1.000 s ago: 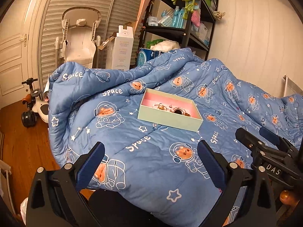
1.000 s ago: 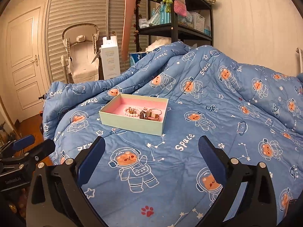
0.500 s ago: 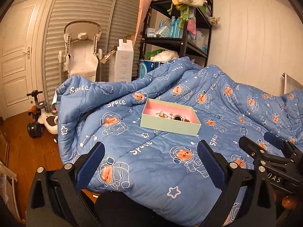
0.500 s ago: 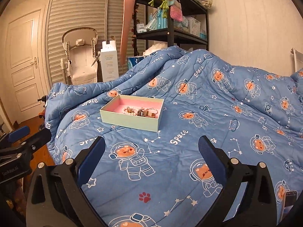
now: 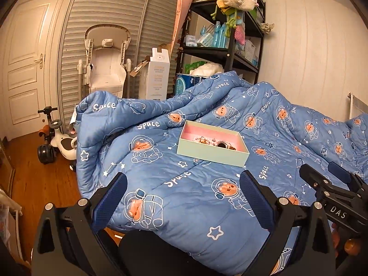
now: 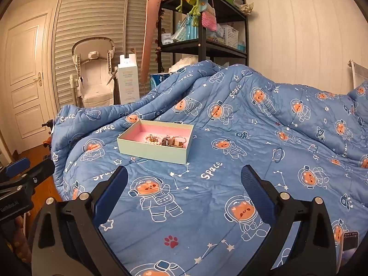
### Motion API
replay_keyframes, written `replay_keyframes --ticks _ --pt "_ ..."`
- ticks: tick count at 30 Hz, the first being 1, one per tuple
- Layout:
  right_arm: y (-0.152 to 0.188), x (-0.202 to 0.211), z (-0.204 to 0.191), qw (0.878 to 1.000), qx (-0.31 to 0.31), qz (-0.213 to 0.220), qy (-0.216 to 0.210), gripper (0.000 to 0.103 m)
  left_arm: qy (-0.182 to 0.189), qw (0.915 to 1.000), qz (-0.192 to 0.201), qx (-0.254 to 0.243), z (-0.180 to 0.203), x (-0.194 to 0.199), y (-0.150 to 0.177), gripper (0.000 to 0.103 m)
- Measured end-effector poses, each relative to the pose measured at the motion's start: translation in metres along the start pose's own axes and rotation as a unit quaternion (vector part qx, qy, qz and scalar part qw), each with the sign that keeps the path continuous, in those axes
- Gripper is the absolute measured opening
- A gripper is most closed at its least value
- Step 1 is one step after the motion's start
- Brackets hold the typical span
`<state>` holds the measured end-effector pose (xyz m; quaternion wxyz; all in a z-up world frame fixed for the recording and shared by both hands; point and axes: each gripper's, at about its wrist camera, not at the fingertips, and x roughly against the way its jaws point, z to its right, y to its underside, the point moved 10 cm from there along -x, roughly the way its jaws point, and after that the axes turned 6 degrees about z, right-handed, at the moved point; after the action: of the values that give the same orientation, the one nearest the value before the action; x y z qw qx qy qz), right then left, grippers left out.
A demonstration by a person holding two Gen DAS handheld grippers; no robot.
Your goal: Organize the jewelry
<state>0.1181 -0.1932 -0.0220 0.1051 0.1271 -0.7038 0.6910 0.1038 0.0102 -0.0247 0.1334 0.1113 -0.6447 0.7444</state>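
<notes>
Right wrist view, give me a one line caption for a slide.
Open right gripper above a blue space-print quilt, facing a mint box of jewelry.

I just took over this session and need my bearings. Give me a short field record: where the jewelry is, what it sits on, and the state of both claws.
container: open mint box with pink lining, no lid in view
contents: pearl bracelet and a brown watch-like piece, heaped together at the box's middle
surface: blue space-print quilt on a bed
left claw: open, empty, short of the box
right claw: open, empty, short of the box
progress: nothing lifted out yet
</notes>
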Motion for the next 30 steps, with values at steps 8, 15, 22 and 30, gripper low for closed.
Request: replay_keyframes --ticks 8,15,22,30 --pt "0.0022 -0.001 0.0 1.0 0.004 -0.005 -0.001 0.097 0.002 1.0 -0.01 -0.001 -0.0008 -0.0022 0.004 0.096" --pt "0.0047 -0.003 -0.0019 1.0 0.007 -0.011 -0.003 0.097 0.001 0.9999 -0.012 0.006 -0.0034 -0.0035 0.0055 0.096" --pt "0.006 -0.0035 -0.0041 1.0 0.011 -0.011 -0.005 0.097 -0.005 0.9999 -0.011 0.011 -0.008 -0.0031 0.0058 0.096" --pt "0.0076 -0.0044 -0.0054 1.0 0.012 -0.012 -0.008 0.097 -0.002 0.9999 -0.008 0.009 -0.0058 -0.0031 0.0053 0.096"
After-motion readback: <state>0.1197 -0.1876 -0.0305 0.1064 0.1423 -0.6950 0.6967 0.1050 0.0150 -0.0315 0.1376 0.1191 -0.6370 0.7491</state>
